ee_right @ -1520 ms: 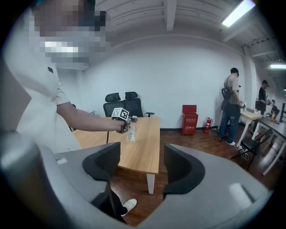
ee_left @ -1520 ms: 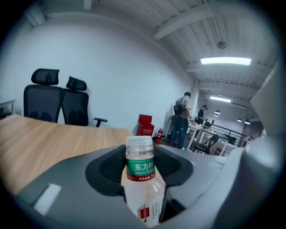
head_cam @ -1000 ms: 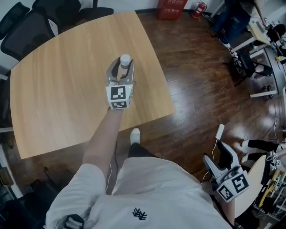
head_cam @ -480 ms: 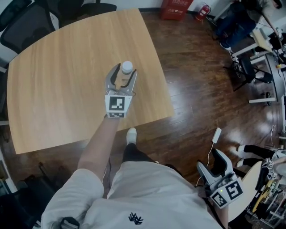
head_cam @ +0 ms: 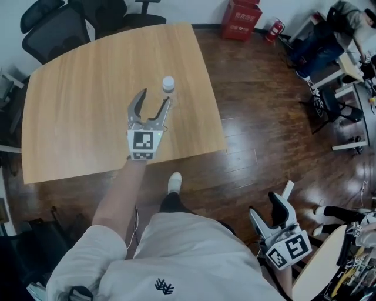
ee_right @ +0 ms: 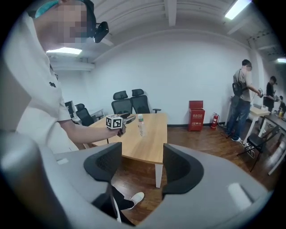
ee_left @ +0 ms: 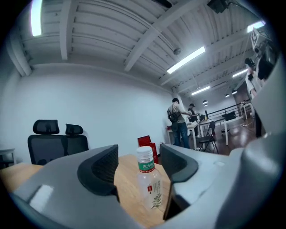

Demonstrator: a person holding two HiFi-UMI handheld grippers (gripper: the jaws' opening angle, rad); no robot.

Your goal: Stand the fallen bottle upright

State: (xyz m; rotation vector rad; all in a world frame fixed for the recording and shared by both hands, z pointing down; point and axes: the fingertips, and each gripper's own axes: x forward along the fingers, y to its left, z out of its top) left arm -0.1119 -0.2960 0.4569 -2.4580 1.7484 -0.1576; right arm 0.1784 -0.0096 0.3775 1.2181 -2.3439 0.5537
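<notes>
A clear plastic bottle (head_cam: 168, 88) with a white cap and green label stands upright on the wooden table (head_cam: 70, 117), near its right edge. My left gripper (head_cam: 154, 100) sits just short of it, pointing level; its jaws are opening and nothing is pressed between them. In the left gripper view the bottle (ee_left: 148, 185) shows ahead, framed by the two black pads (ee_left: 102, 169), untouched. My right gripper (head_cam: 267, 210) hangs low at my right side over the floor, open and empty. From the right gripper view the bottle (ee_right: 140, 125) and the left gripper's marker cube (ee_right: 114, 121) are seen across the table.
Black office chairs (head_cam: 59, 26) stand behind the table's far corner. A red crate (head_cam: 241, 17) and a fire extinguisher (head_cam: 275, 29) sit on the dark wood floor at the back. Desks and people (ee_right: 241, 103) are off to the right. My shoe (head_cam: 174, 182) is below the table's front edge.
The left gripper's jaws have opened off the bottle and the gripper has drawn back towards me. The bottle stays standing where it was. The right gripper has barely moved.
</notes>
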